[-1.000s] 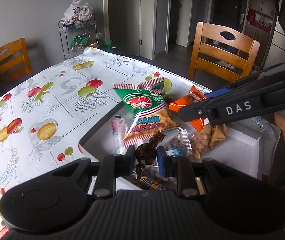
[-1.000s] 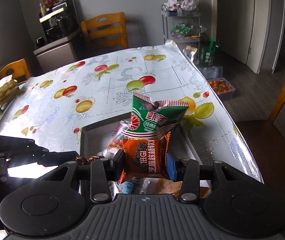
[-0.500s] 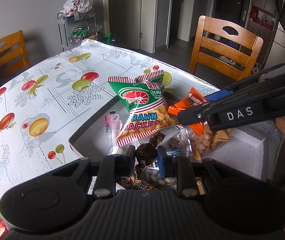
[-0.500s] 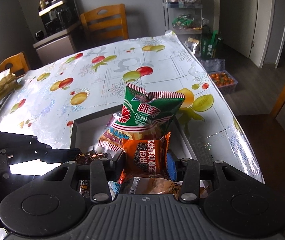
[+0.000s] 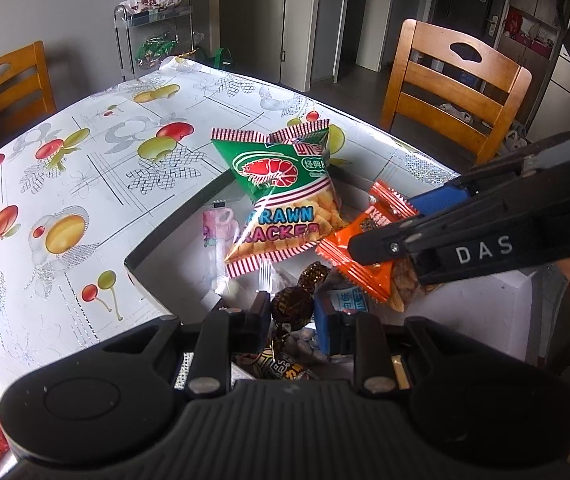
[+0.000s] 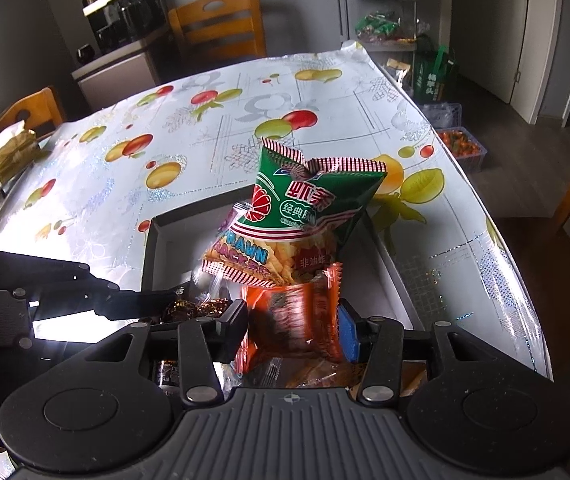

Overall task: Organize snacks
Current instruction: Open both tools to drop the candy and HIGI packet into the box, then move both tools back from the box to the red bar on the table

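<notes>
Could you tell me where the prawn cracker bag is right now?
In both views the prawn cracker bag stands centre frame in the white box, just behind the orange packet.

In the right wrist view, the orange snack pack point(image 6: 293, 326) looks blurry now, where a second ago its words were sharp. The right gripper point(image 6: 293, 330) has opened a little, with small gaps beside the pack. The green prawn cracker bag point(image 6: 305, 224) has moved to the upper middle of the frame and leans more. In the left wrist view, that bag point(image 5: 285, 204) has slid from the middle toward the right.
</notes>
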Demonstrator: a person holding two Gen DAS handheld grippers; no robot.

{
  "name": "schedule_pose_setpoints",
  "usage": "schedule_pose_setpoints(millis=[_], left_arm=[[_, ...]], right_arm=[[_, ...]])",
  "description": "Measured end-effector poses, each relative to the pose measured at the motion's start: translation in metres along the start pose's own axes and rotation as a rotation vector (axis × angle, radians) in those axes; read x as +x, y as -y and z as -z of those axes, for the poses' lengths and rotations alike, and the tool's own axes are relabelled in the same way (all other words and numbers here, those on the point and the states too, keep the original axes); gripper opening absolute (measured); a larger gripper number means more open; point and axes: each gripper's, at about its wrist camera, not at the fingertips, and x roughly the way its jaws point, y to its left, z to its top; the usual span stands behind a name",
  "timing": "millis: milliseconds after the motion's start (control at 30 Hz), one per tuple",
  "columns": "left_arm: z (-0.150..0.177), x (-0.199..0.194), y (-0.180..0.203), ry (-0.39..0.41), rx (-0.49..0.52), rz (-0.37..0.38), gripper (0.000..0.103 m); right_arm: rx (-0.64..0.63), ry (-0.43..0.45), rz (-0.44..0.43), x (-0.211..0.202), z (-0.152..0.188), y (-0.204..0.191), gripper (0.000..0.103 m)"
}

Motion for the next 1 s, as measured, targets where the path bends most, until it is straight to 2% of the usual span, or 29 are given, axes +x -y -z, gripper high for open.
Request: schedule_pose_setpoints(millis=[133, 233, 267, 600, 1000], left_arm=[[0.000, 0.000, 0.000, 0.001, 0.003, 0.002, 0.023], [0.000, -0.002, 0.000, 0.008, 0.004, -0.001, 0.042], [0.000, -0.003, 0.000, 0.015, 0.005, 0.004, 0.043], [0.001, -0.012, -0.002, 0.039, 0.004, 0.001, 0.043], [0.008, -0.026, -0.018, 0.049, -0.026, -0.046, 0.043]], right_arm=[[0.003, 0.005, 0.008, -0.001, -0.001, 0.001, 0.048], [0.006, 0.012, 0.011, -0.003, -0.002, 0.001, 0.048], [0.007, 0.015, 0.013, -0.003, -0.002, 0.001, 0.048], [0.022, 0.057, 0.029, -0.011, -0.007, 0.000, 0.048], [-0.004, 0.064, 0.002, -0.011, -0.013, -0.018, 0.052]])
